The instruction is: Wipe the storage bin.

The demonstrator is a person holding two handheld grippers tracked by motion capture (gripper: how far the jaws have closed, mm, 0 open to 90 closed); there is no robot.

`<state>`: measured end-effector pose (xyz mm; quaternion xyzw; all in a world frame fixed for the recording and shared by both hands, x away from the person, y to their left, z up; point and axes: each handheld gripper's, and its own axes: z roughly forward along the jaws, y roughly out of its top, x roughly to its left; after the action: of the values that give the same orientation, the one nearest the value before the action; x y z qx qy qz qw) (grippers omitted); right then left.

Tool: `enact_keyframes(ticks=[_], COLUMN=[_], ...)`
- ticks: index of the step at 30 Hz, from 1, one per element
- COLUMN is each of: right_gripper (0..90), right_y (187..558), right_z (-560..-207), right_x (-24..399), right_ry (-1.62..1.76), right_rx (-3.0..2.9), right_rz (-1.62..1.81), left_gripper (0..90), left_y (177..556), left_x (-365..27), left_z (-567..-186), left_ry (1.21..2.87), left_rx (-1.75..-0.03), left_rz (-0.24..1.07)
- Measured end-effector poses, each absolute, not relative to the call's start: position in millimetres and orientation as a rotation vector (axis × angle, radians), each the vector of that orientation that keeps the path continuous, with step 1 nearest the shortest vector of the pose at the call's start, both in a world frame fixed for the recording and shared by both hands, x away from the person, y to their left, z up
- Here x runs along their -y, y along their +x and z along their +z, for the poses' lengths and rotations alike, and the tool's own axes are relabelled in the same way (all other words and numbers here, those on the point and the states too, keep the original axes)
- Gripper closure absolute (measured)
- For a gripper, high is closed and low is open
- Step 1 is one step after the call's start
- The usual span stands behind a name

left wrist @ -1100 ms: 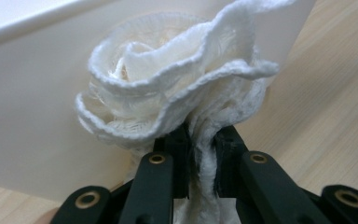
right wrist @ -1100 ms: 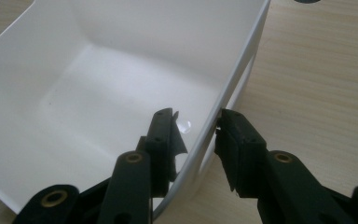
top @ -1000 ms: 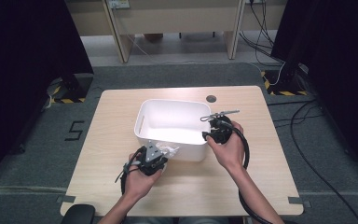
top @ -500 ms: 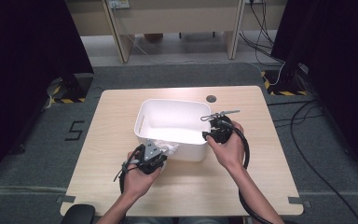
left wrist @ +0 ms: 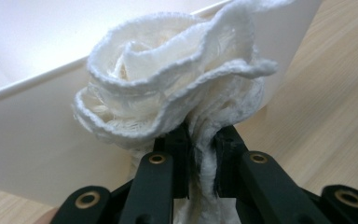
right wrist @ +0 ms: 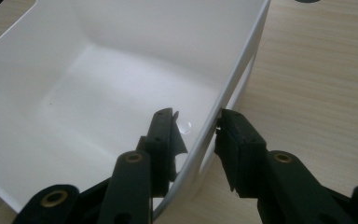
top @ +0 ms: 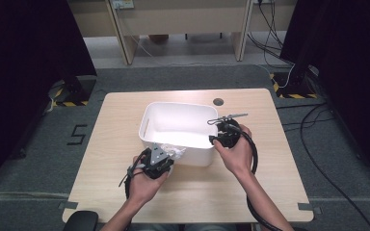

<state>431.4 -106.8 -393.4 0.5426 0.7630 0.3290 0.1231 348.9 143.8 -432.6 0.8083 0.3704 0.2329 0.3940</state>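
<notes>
looking down from the high view, we had the white bin (top: 176,126) sitting mid-table (top: 279,168), our left gripper (top: 160,155) at its near wall with a white cloth (top: 173,152) bunched there, and our right gripper (top: 217,139) at the bin's right wall. over in the left gripper view we'd clamped the jaws tight on the cloth (left wrist: 168,93), its frilly folds spilling out right against the bin's outer wall (left wrist: 37,135). in the right gripper view our jaws sat partly open, straddling the bin's rim (right wrist: 235,74), one inside and one outside.
</notes>
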Motion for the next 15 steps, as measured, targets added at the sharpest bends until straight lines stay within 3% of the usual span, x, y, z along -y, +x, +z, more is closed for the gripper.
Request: enact_keyframes(ticks=[15], right_gripper=[66.4], right_y=[431.9], right_z=[-393.4], right_x=[106.3], right_ry=[1.581], right_rx=[-2.226], right_rz=[0.959], left_gripper=[79.1], left_y=[349.7], left_x=[-134.9], left_z=[-431.5], left_ry=[2.061], left_rx=[-0.918], left_rz=[0.579])
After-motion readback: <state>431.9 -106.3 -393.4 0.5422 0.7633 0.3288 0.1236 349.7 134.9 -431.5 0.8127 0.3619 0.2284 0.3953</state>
